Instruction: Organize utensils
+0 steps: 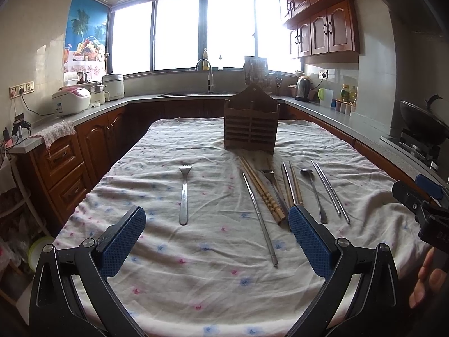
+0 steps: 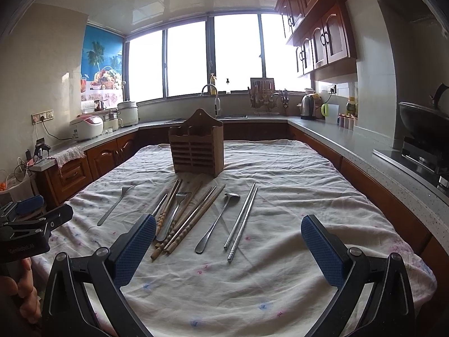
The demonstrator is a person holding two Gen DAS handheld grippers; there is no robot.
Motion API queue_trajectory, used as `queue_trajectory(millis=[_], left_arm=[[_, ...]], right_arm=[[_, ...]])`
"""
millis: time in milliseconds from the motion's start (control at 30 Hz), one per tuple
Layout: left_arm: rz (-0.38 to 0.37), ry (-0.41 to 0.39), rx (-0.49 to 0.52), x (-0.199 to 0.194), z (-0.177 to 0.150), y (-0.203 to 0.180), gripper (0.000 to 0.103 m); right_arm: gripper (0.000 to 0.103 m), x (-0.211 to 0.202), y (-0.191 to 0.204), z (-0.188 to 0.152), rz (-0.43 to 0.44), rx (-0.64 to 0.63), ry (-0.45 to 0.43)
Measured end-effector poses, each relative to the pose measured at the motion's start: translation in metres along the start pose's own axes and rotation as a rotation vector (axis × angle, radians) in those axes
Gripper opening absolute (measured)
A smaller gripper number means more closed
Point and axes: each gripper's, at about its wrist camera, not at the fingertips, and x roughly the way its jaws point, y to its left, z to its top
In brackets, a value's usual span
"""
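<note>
Both tools hang above the near edge of the cloth-covered surface (image 1: pixel 196 280), empty. The left tool (image 1: pixel 217 238) has its jaws wide apart, and so does the right tool (image 2: pixel 228 250). A wooden holder (image 1: pixel 251 125) stands upright near the far edge. Before it lie a fork (image 1: pixel 184 193), wooden chopsticks (image 1: pixel 261 189), a spoon (image 1: pixel 314 193) and metal chopsticks (image 1: pixel 331 191), the fork well apart leftward.

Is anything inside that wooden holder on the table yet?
No handles stick out above the wooden holder, so it looks empty. Its slatted front hides the compartments' bottoms. The utensils, like the spoon, lie on the tablecloth.
</note>
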Motion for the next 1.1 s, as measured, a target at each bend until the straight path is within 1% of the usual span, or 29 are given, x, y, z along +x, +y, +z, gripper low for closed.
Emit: queue_trajectory(millis=[767, 1000, 1100], left_arm=[[-0.009, -0.002, -0.001, 0.002, 0.0, -0.001, 0.103], [-0.021, 0.015, -0.007, 0.007, 0.001, 0.0, 0.103], [-0.034, 0.037, -0.013, 0.013, 0.002, 0.001, 0.103]], right_arm=[[0.103, -0.002, 0.002, 0.002, 0.008, 0.003, -0.012], [0.103, -0.002, 0.0, 0.004, 0.014, 0.015, -0.009], [0.103, -0.001, -0.002, 0.005, 0.02, 0.022, -0.007]])
